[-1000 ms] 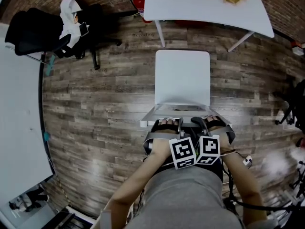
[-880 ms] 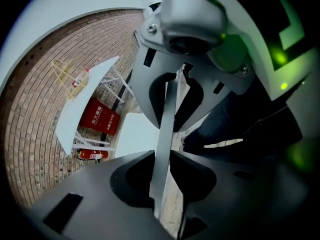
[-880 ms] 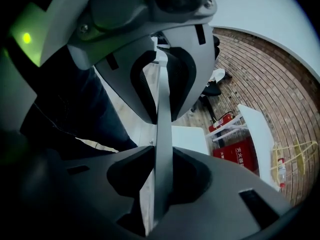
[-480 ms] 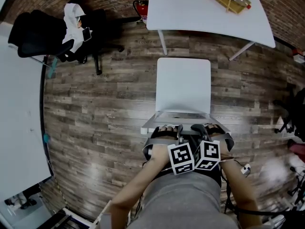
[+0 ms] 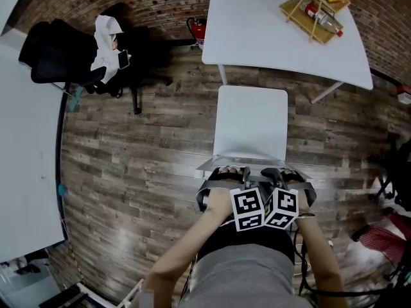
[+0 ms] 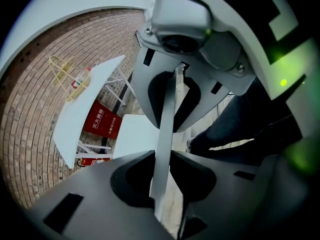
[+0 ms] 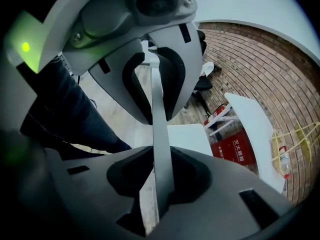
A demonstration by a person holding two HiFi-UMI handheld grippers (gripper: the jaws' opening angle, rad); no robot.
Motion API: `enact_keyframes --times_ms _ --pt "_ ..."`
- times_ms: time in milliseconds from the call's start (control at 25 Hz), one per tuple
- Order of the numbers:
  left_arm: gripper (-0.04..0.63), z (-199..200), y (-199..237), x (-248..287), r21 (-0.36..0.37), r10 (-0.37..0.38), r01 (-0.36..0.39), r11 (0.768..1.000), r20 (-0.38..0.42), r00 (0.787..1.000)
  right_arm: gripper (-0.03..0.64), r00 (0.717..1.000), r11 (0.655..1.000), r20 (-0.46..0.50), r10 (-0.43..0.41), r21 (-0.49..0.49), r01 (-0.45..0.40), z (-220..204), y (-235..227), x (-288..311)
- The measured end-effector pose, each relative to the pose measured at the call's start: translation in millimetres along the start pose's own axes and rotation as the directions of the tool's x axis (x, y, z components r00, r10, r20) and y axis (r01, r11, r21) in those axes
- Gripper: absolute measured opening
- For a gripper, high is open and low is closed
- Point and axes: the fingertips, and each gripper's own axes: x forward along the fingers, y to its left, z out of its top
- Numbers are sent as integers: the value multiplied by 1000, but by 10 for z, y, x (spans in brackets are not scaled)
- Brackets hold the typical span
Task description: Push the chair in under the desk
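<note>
Pinching the chair (image 5: 252, 124) by its backrest (image 6: 165, 129) in left gripper (image 5: 241, 171) and right gripper (image 5: 272, 171), we should push evenly, straight toward the desk (image 5: 276, 31) at upper centre.

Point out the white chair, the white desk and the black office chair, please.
white chair (image 5: 252, 124): head view, middle of its seat.
white desk (image 5: 263, 24): head view, bare part of its top.
black office chair (image 5: 54, 58): head view, its dark upper part.

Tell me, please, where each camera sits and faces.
Head view: on the person's head, facing steeply down at the white plastic chair and white rectangular desk; forearms show.
Left gripper view: on the left gripper, looking along jaws clamping the chair's backrest, desk beyond.
Right gripper view: same, on the right gripper.
All share chair and desk.
</note>
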Motion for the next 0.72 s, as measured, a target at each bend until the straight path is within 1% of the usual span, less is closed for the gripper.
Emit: enact_keyframes --times_ms 80,280,480,720 --pt "101 63 146 41 3 3 -3 1000 -1 1000 92 1000 1000 2 -6 -7 6 -31 -162 6" --pt "101 213 534 132 4 36 -36 999 -4 999 94 1000 999 7 -19 -28 19 -126 -574 27" --pt "101 323 898 210 -2 38 -38 999 -10 999 94 1000 999 27 -16 -27 17 -135 -957 37" --pt "101 404 1335 316 2 52 -52 999 -8 999 94 999 999 29 -19 -32 20 -155 -1403 110"
